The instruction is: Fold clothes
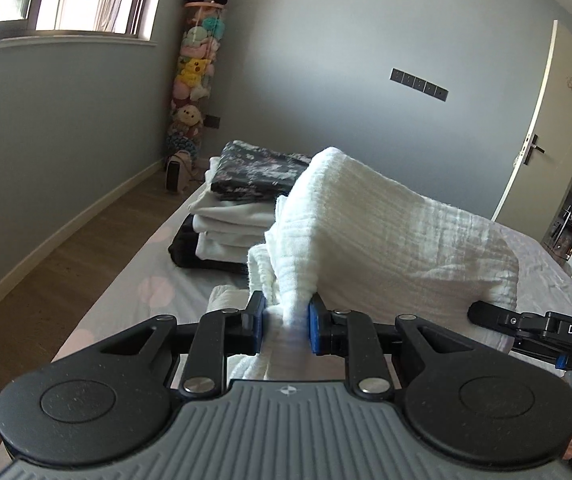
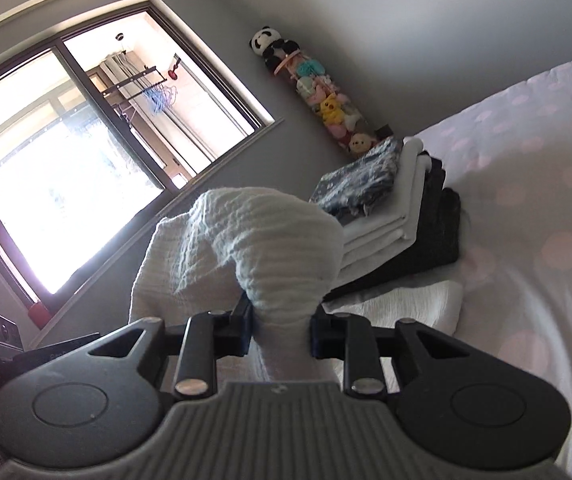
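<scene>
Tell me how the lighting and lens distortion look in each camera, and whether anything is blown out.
Left wrist view: soft, even light; the fisheye bows the skirting board, and the white garment keeps its crinkled texture. Right wrist view: the window is blown out to white, its frame curves strongly, and the garment's near side and the right gripper sit in backlit shadow.

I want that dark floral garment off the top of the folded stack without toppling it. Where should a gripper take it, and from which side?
Grip the dark floral garment at its near folded edge, coming in level from the front: that edge overhangs the white folded layers beneath, giving the fingers room.
</scene>
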Motion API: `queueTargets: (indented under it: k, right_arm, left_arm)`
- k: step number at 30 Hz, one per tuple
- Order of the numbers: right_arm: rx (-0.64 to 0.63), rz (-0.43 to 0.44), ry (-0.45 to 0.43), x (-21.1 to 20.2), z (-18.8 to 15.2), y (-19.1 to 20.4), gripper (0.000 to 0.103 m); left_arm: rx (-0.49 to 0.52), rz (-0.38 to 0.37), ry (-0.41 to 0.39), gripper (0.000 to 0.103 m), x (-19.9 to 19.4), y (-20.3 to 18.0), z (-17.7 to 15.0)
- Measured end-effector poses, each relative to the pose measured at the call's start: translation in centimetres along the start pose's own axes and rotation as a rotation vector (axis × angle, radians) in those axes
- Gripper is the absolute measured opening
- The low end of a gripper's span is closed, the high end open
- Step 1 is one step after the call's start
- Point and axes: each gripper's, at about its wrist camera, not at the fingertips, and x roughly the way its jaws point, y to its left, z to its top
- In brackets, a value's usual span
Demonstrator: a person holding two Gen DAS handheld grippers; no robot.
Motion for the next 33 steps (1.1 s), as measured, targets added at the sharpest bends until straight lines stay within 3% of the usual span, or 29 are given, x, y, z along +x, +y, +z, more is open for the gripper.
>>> queueTargets:
  k: [6, 14, 23, 28, 33]
  right_arm:
    - [0.029, -0.053, 0.077, 5.4, -1.9, -2.7, 0.029]
    - [-0.010, -0.151, 0.161, 12.4, -1.9, -7.3, 0.030]
    - [0.030, -0.208, 0.244, 16.4, -2.6, -11.2, 0.031]
    - [0.064, -0.200, 0.246, 15.9, -2.3, -12.3, 0.047]
    - [0.234, -0.183, 0.198, 14.9, -1.0, -15.1, 0.063]
  left_arm:
    - [-0.028, -0.002, 0.087, 0.025, 5.7, 3.3, -1.7]
    - [-0.043, 0.013, 0.205, 0.025, 13.5, 5.4, -3.4]
    - [-0.034, 0.027, 0.283, 0.025, 16.7, 6.4, -5.0]
    - [-0.017, 0.036, 0.287, 0.025, 16.6, 6.1, -5.0]
    - [-0.012, 0.046, 0.291, 0.025, 17.0, 6.1, -4.8]
